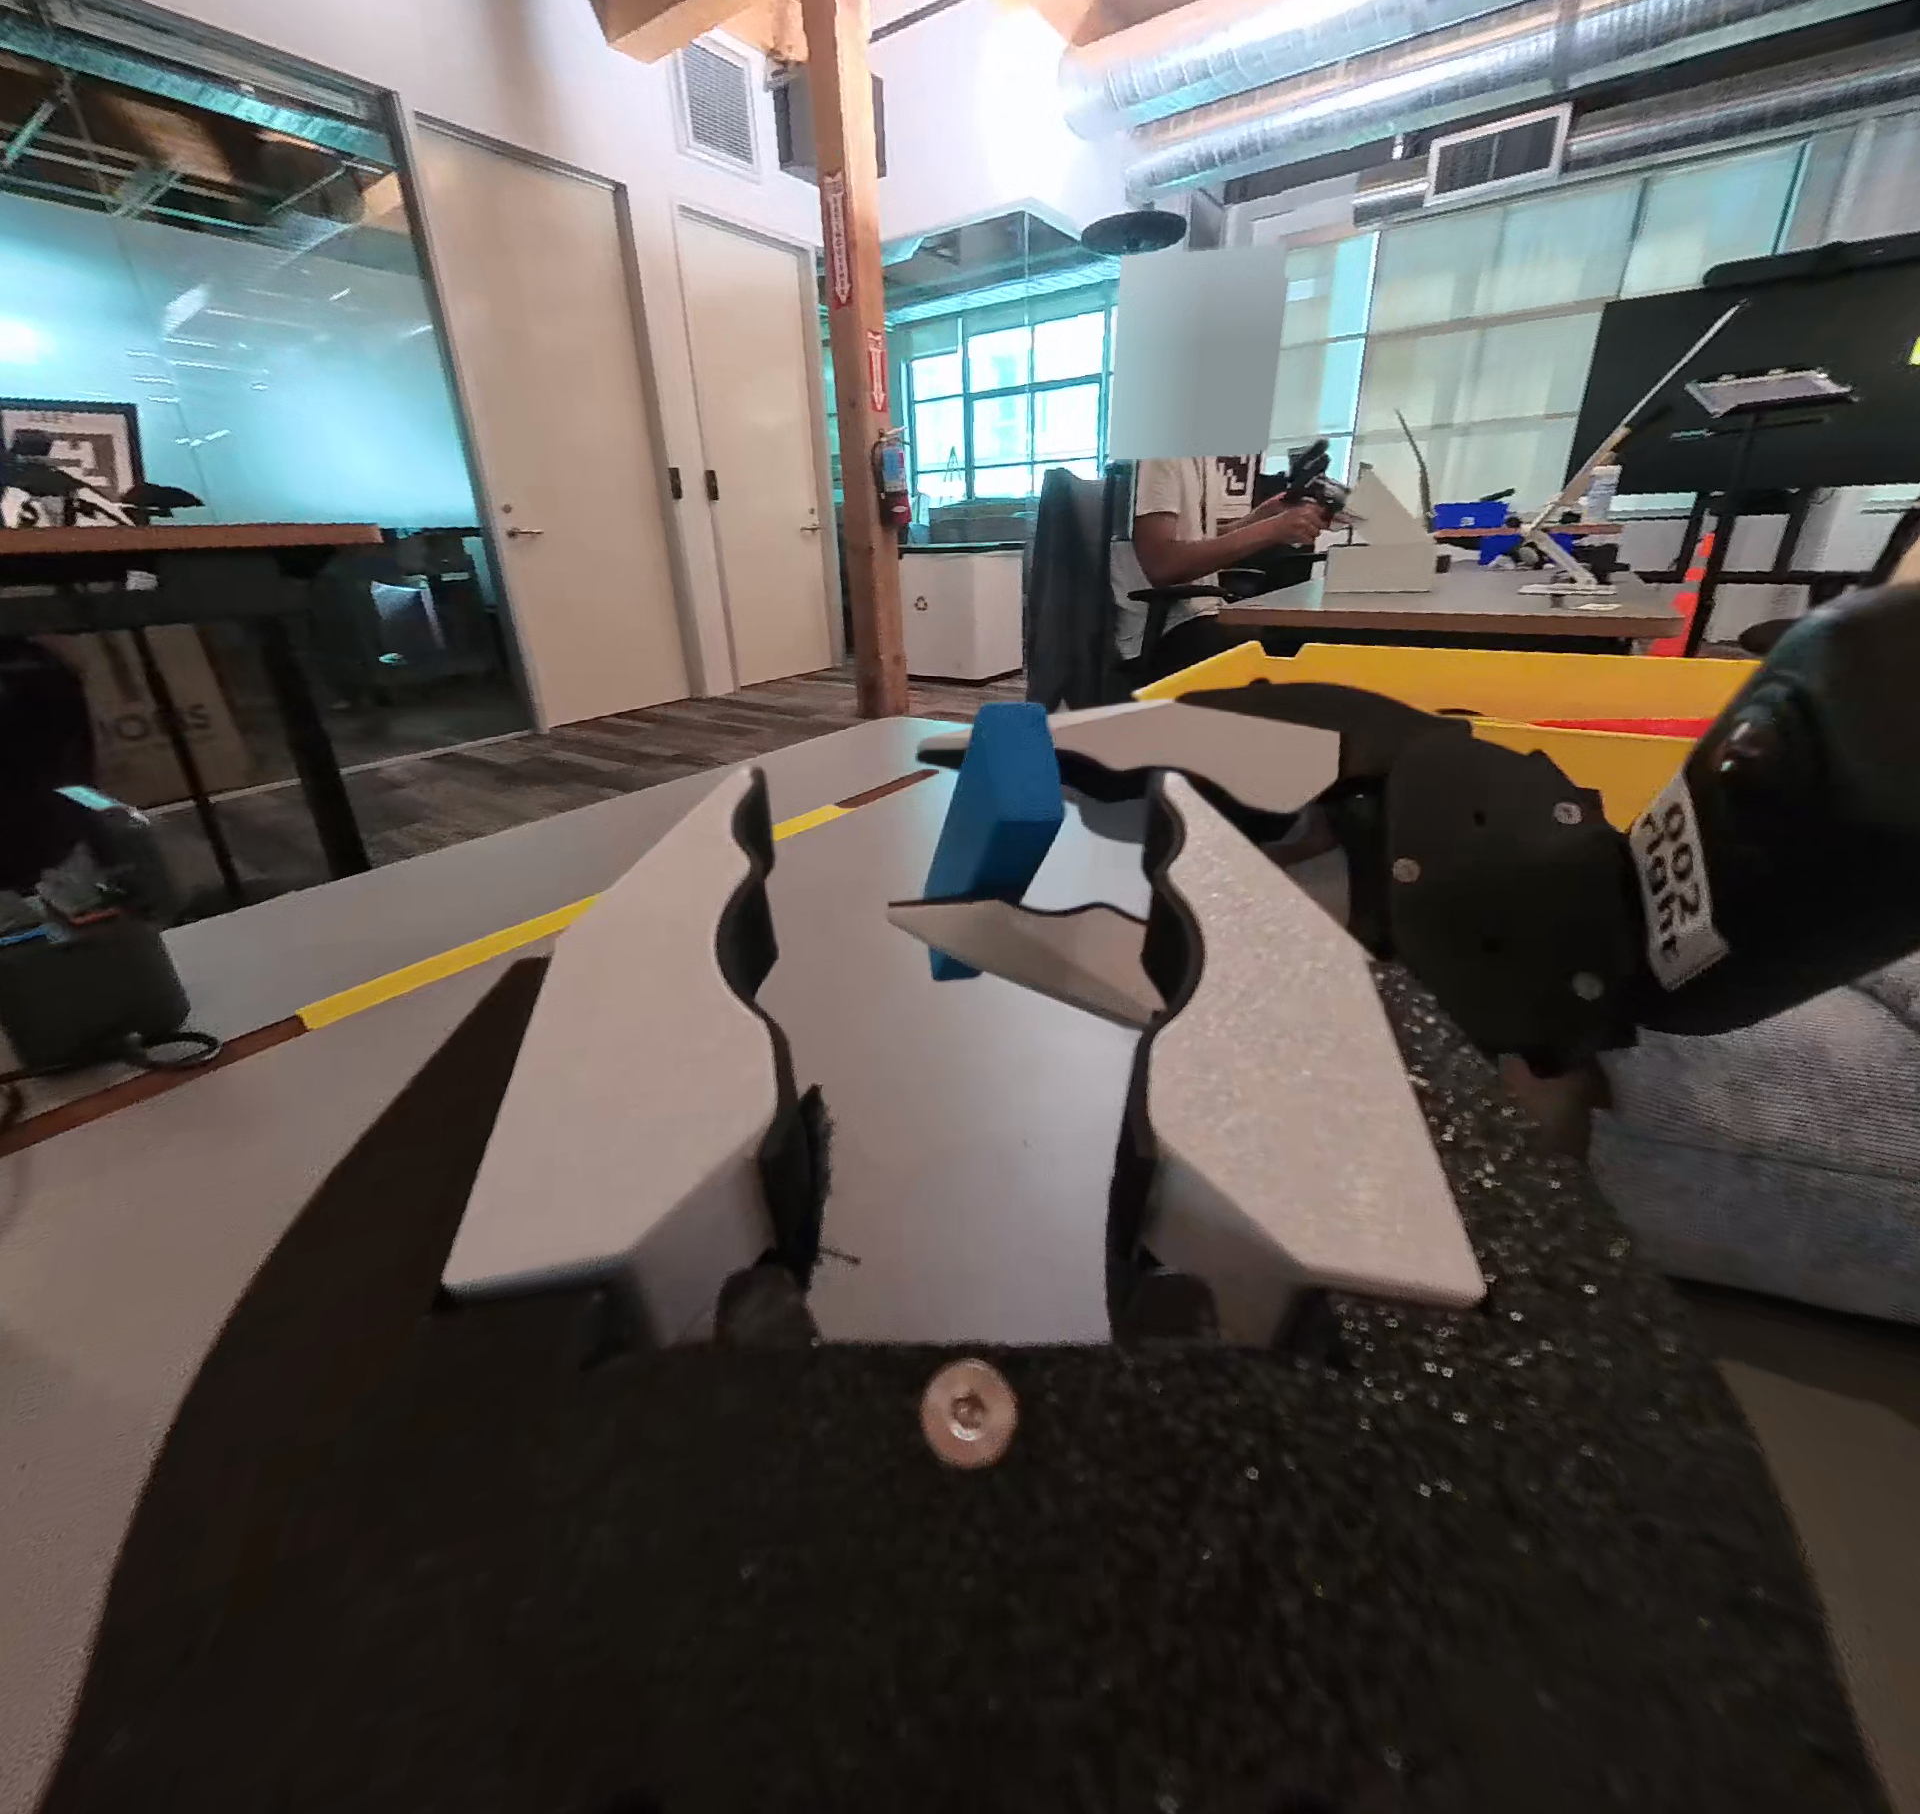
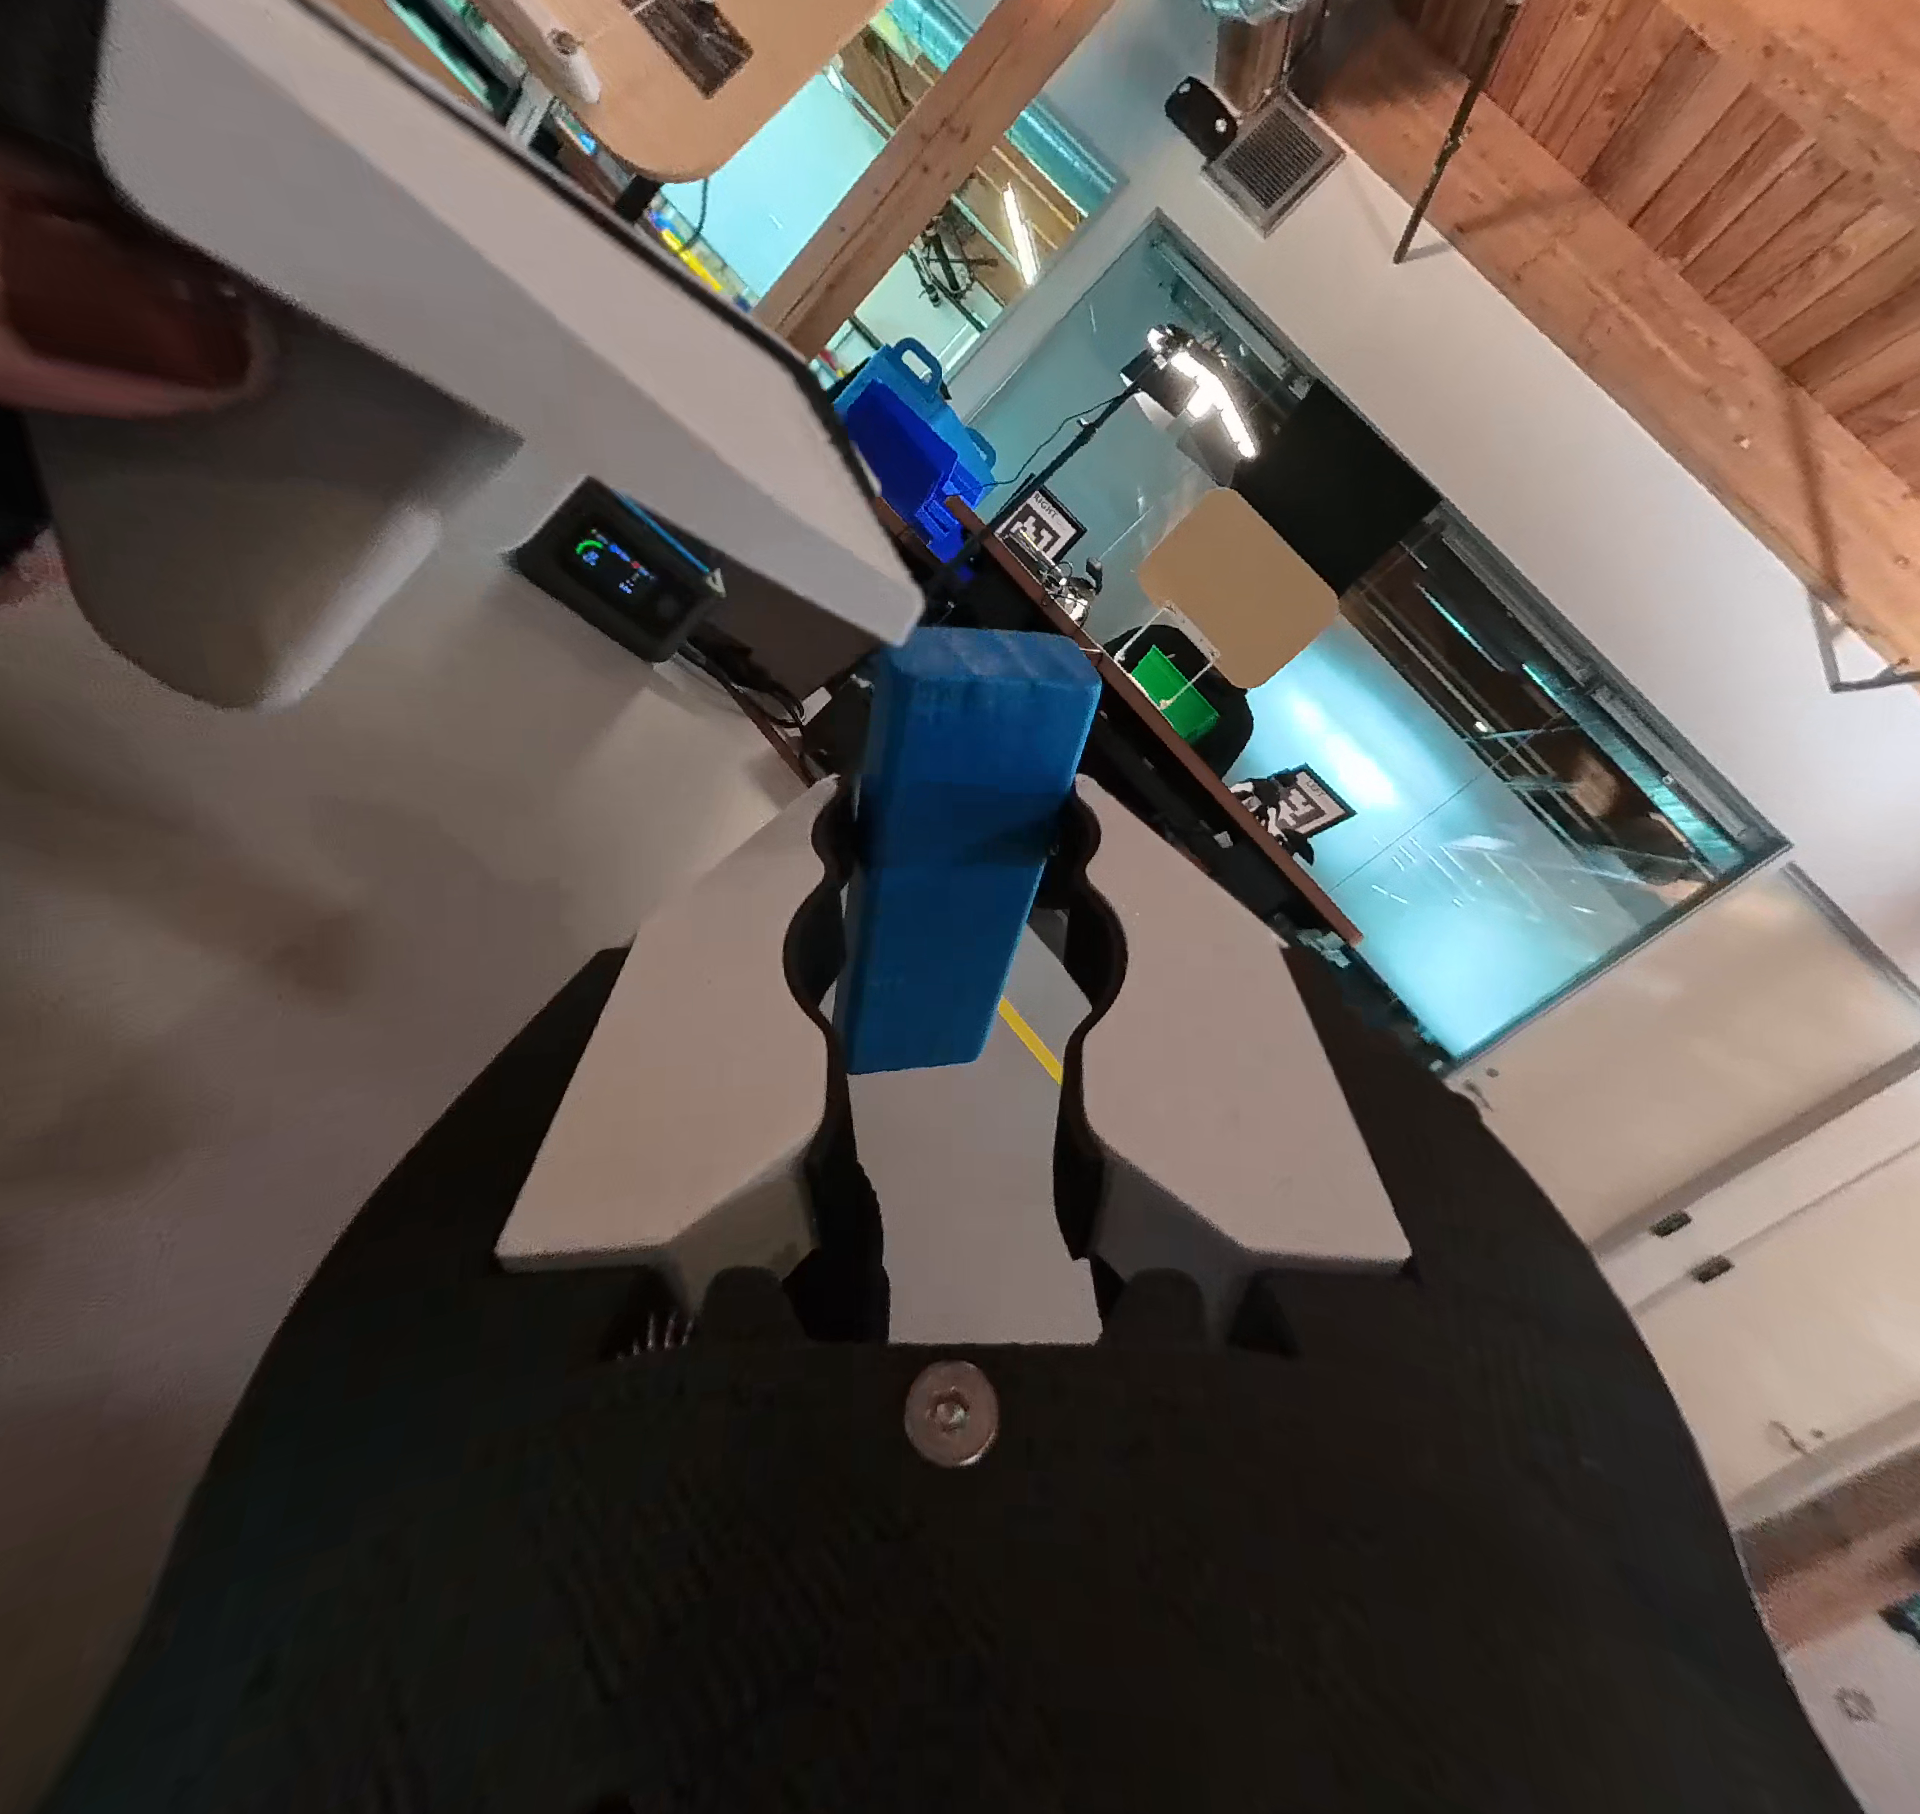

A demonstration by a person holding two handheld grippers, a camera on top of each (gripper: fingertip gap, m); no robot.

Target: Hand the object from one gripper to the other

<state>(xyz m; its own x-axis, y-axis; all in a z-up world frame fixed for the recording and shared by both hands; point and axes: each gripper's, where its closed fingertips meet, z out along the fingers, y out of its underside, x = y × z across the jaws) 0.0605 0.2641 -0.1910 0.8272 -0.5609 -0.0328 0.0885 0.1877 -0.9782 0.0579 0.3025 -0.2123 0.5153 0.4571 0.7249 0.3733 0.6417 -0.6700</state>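
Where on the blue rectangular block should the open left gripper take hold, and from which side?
Probably the free end of the blue rectangular block that sticks out past the right gripper, whose fingers clamp its middle. The left gripper should come from the side opposite the right gripper, its open fingers straddling the block's narrow faces clear of the right gripper's fingertips.

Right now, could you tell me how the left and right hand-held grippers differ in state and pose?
The right hand-held gripper is shut on the blue block, while the left hand-held gripper is open and holds nothing. The right one reaches in from the side, crossing in front of the left one, which points forward over the grey table. The block sits just ahead of the left one's open fingers. Both share grey fingers with wavy black pads on black bodies.
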